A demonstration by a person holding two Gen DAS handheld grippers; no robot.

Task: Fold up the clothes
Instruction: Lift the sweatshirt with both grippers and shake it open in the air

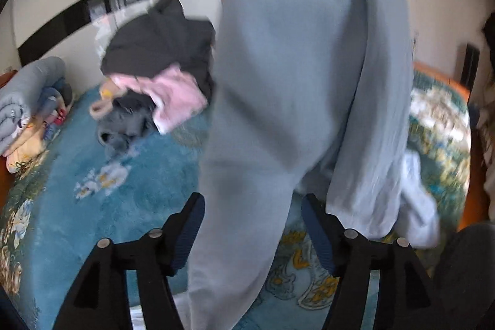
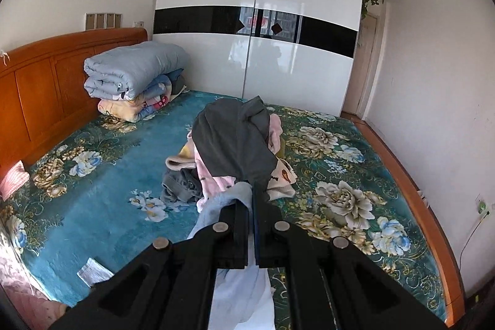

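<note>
A pale blue garment point(image 1: 297, 88) hangs in front of the left wrist camera, over the bed. My left gripper point(image 1: 252, 209) is open; a hanging part of the garment passes between its fingers, which do not pinch it. My right gripper point(image 2: 251, 194) is shut on the pale blue garment point(image 2: 235, 200), which drapes down under its fingers. A pile of unfolded clothes point(image 2: 235, 150) lies mid-bed, with a dark grey piece on top and pink ones below; it also shows in the left wrist view point(image 1: 161, 73).
The bed has a teal floral cover point(image 2: 92, 200) and an orange wooden headboard point(image 2: 43, 88). Rolled quilts point(image 2: 136, 73) are stacked by the headboard. A white wardrobe point(image 2: 278, 20) stands beyond the bed. A small silver packet point(image 2: 92, 271) lies near the front.
</note>
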